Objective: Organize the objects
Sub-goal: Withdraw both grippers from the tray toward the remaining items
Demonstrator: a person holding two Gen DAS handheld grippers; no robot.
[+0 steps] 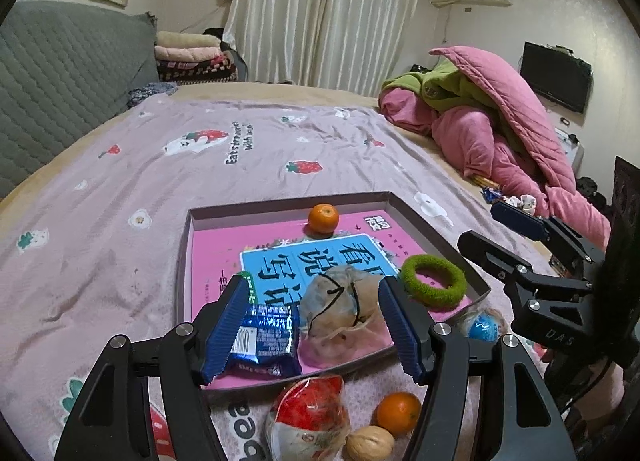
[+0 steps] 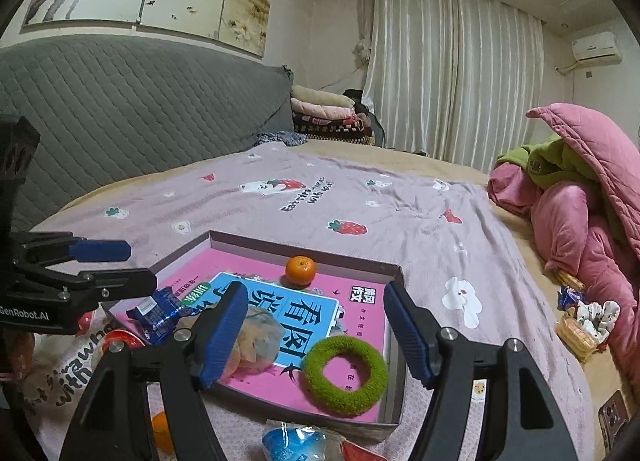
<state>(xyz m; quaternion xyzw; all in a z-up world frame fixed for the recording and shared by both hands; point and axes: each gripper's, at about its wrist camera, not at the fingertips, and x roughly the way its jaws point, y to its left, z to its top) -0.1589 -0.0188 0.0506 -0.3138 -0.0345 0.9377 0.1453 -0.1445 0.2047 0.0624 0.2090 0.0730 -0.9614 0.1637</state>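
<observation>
**Handling notes: loose items beside the tray**

Both my tongs stand wide with nothing between the pads. The left tongs hover over the near edge of the tray; the right tongs hover over its near right part.

Already in the tray: a book, an orange, a green ring, a blue snack packet and a mesh pouch.

Still on the blanket, just outside the near wall: a red wrapped snack, a second orange and a walnut.

- Walnut: judged light, hard, round. It may roll; I grip across its middle.
- Second orange: judged firm but bruisable. I close gently on its widest part.
- Wrapped snack: the film looks slippery and crushable. I pinch the bulk, not the loose wrapper.
</observation>
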